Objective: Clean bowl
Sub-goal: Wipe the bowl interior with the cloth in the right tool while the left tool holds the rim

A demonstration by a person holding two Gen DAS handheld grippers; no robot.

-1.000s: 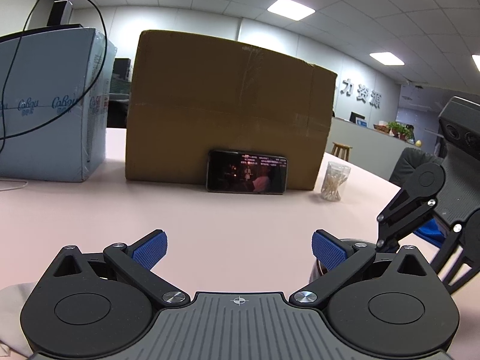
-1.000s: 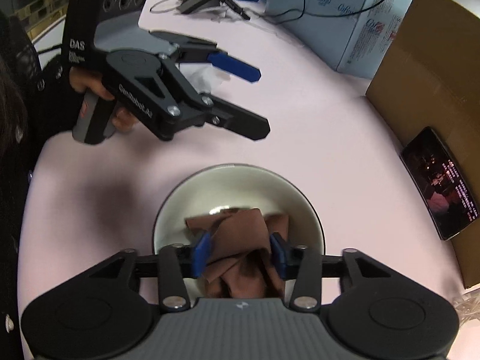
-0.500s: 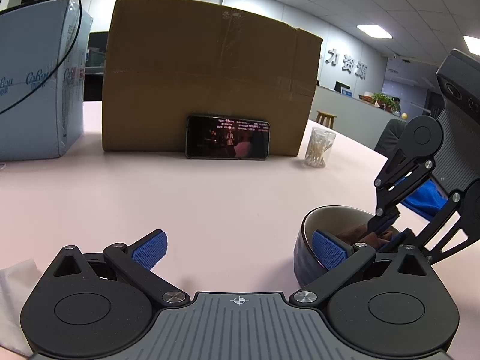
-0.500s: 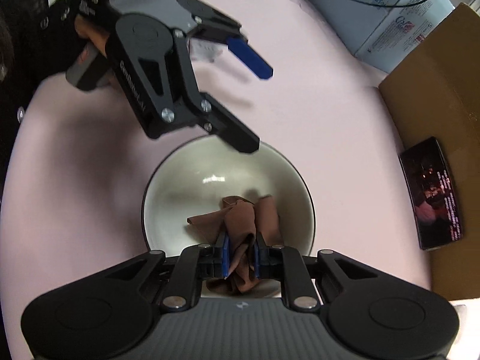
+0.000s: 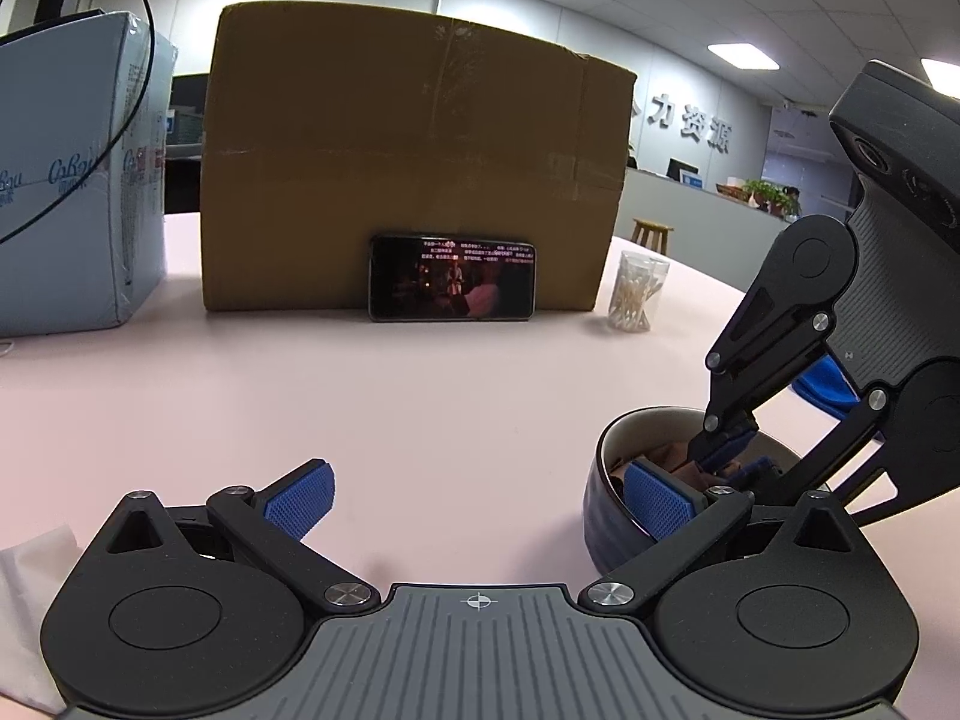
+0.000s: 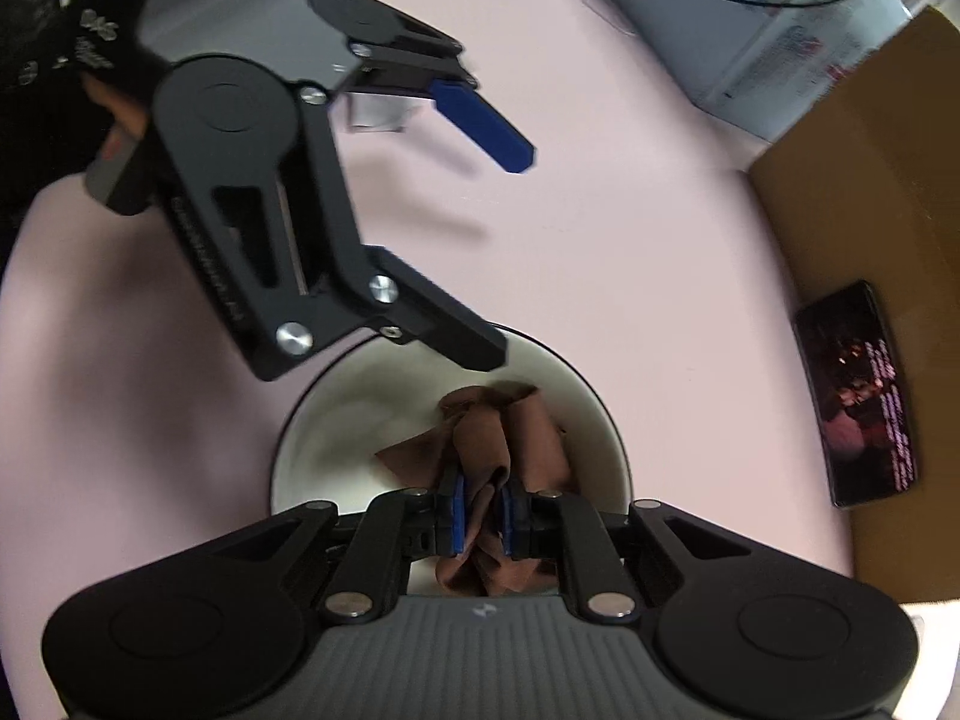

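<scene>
Since a second ago the bowl (image 5: 606, 516) has come into my left view at four o'clock; before, that view showed only table. My right gripper (image 6: 483, 519) has squeezed from a loose hold to a tight clench on the brown cloth (image 6: 528, 426) inside the bowl. My left gripper (image 5: 477, 495) stays spread wide, empty, one finger over the rim. Only the right view shows the bowl's white inside; only the left shows its dark outer wall and the cotton swabs (image 5: 636, 294) at two o'clock.

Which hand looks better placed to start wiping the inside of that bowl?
The right. Its tongs are shut on the brown cloth inside the bowl. The left tongs stand open, one finger over the rim, likelier to steady the bowl.
</scene>
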